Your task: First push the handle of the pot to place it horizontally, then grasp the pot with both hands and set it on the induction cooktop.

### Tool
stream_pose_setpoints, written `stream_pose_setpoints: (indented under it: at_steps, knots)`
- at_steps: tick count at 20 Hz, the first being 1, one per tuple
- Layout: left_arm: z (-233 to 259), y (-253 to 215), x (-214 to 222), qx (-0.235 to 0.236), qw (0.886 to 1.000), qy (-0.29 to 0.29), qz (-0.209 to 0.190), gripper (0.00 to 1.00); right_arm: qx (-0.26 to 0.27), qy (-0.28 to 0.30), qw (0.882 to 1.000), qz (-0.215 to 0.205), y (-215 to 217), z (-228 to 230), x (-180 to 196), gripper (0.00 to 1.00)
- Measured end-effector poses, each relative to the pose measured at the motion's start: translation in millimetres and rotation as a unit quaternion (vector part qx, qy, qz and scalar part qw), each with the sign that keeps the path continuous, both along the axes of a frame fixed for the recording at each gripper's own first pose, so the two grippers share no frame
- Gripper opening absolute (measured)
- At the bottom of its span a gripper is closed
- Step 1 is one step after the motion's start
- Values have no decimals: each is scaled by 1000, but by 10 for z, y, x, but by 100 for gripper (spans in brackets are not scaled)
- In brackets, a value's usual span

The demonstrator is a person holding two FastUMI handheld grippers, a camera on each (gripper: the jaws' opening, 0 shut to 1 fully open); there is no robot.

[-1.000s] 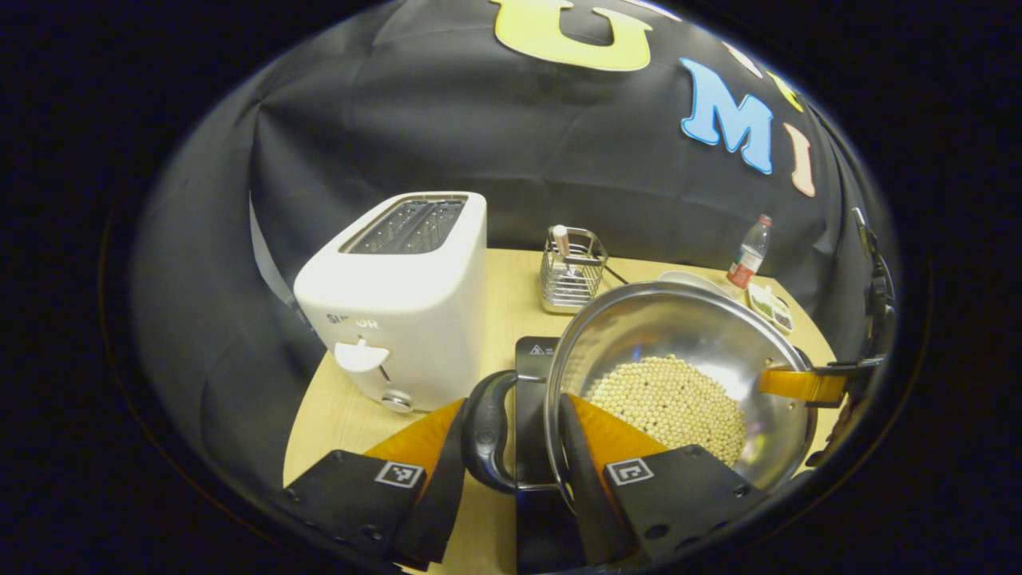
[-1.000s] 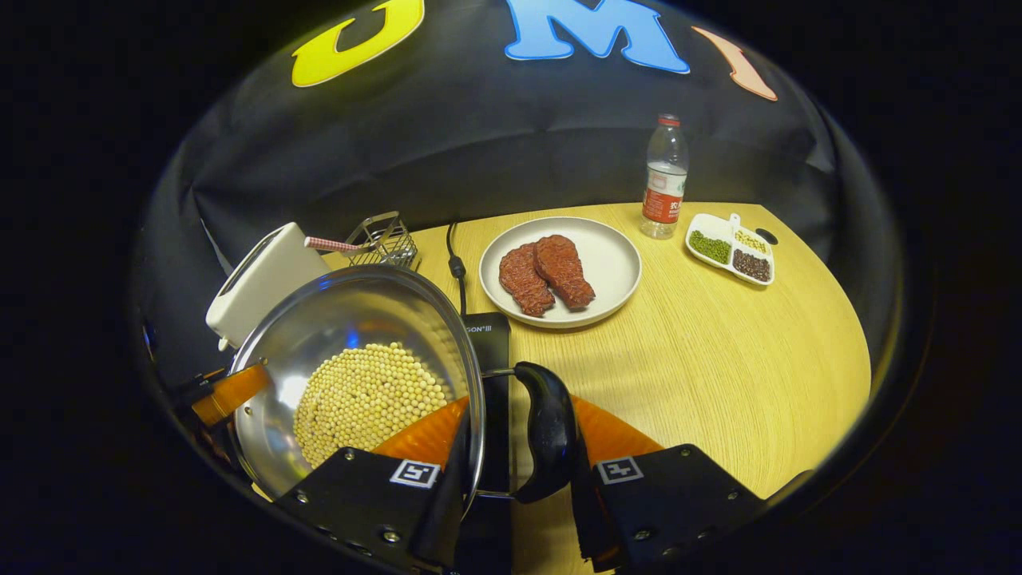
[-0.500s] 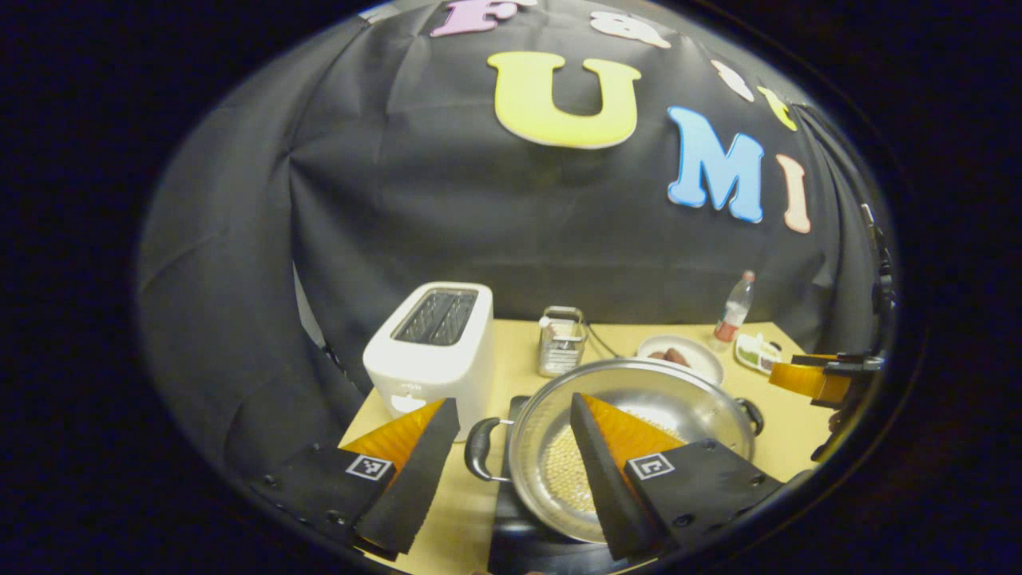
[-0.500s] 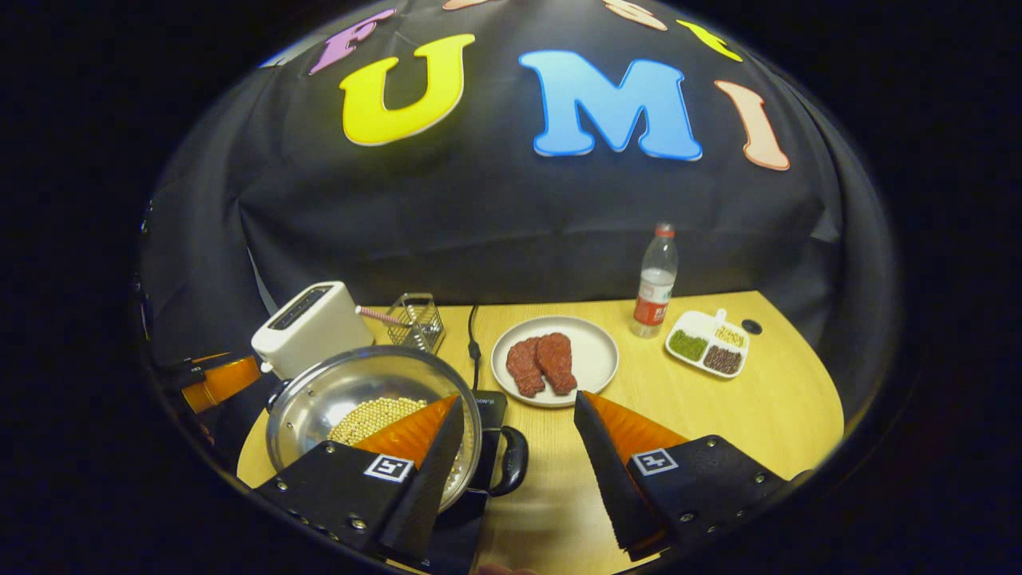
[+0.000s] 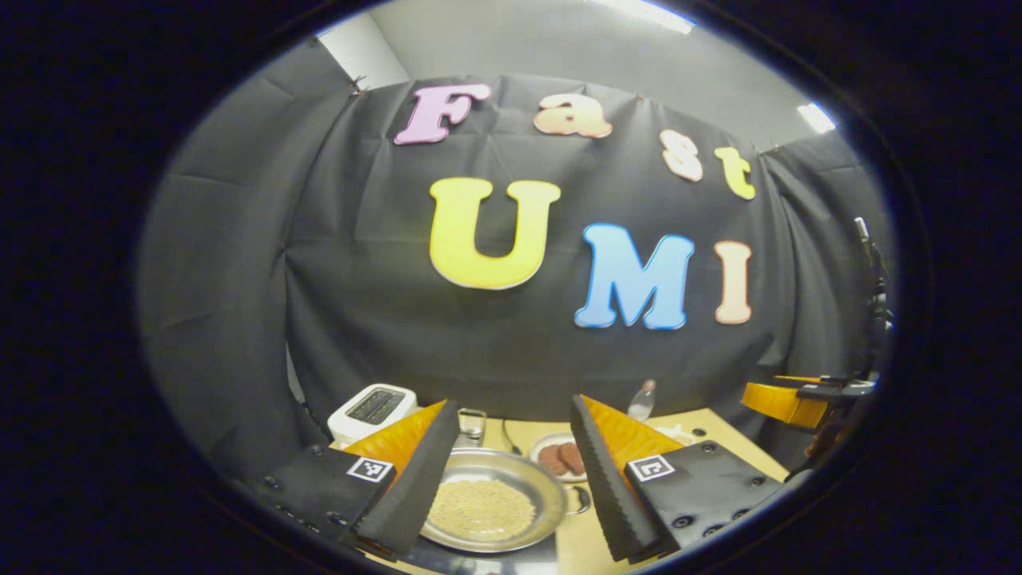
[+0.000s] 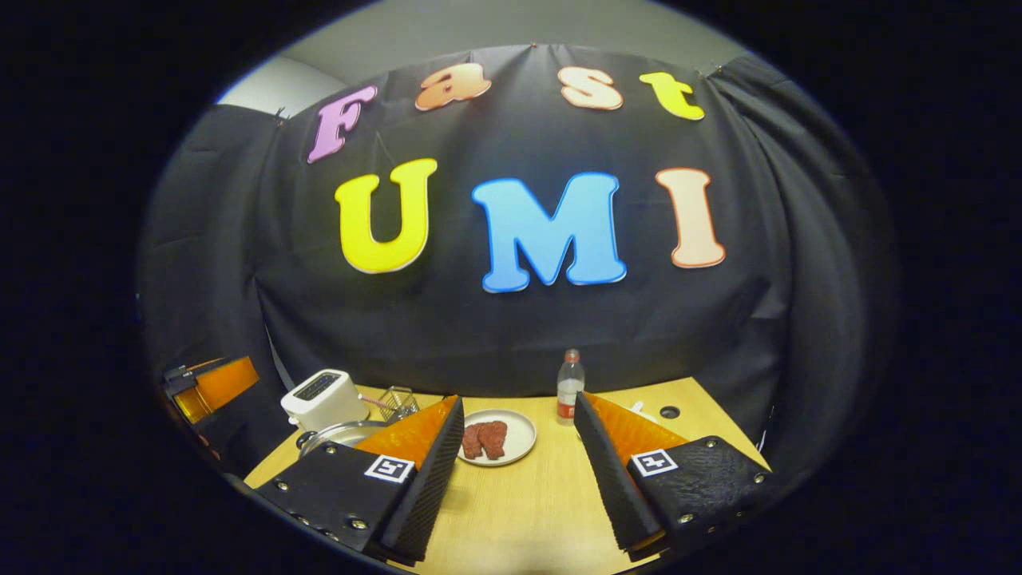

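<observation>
The steel pot (image 5: 487,505), holding pale round beans, rests on the dark induction cooktop (image 5: 511,560) far below my left gripper (image 5: 512,406). That gripper is open, high above the table, with nothing between its fingers. One black pot handle (image 5: 584,499) sticks out to the right. In the right gripper view the pot's rim (image 6: 339,435) peeks out behind one finger. My right gripper (image 6: 519,399) is also open and empty, raised well back from the table. Each gripper shows at the edge of the other's view: the right gripper (image 5: 786,399) and the left gripper (image 6: 211,387).
A white toaster (image 6: 323,395) and a wire basket (image 6: 395,399) stand at the back left. A plate with two pieces of meat (image 6: 491,438) and a water bottle (image 6: 568,387) sit mid-table on the wooden table (image 6: 527,503).
Both grippers opened and let go of the pot's handles, then pulled up and back. The pot stayed on the cooktop and looks much smaller now.
</observation>
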State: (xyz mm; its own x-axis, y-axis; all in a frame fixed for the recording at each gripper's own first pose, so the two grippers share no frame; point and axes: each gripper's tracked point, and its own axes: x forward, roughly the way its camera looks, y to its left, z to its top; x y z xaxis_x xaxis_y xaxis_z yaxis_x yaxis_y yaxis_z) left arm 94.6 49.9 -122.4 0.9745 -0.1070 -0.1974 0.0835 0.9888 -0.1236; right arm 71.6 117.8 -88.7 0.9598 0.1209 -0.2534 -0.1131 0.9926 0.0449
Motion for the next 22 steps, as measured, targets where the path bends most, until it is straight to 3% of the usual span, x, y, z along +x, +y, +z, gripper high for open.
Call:
stream_pose_setpoints:
  at_steps: [1,2,3,4,5,9,16,18,22]
  knots:
    - [201,-180,-89,-4,1000,-18,-2,92,1,-16,1000,-4,-141,193,-49,74]
    - [343,-328,-170,-5,999,-33,-2,91,-1,-30,999,-10,-292,366,-87,84]
    - [492,-486,-233,-8,999,-48,-3,92,-4,-38,999,-6,-399,483,-136,84]
    - [616,-641,-287,-9,998,-56,-9,95,-9,-45,999,-6,-518,567,-242,96]
    - [710,-751,-343,-4,998,-65,-11,97,-11,-54,998,-8,-637,658,-267,99]
    - [879,-1048,-528,24,997,-78,2,97,2,-74,997,-14,-981,886,-362,100]
    - [898,-1183,-794,38,996,-70,32,99,14,-61,998,12,-1208,776,-475,100]
    - [929,-1240,-832,32,997,-72,20,94,14,-63,998,5,-1228,809,-505,100]
    - [1008,-1173,-798,30,997,-73,-2,94,9,-72,997,-15,-1189,902,-601,100]
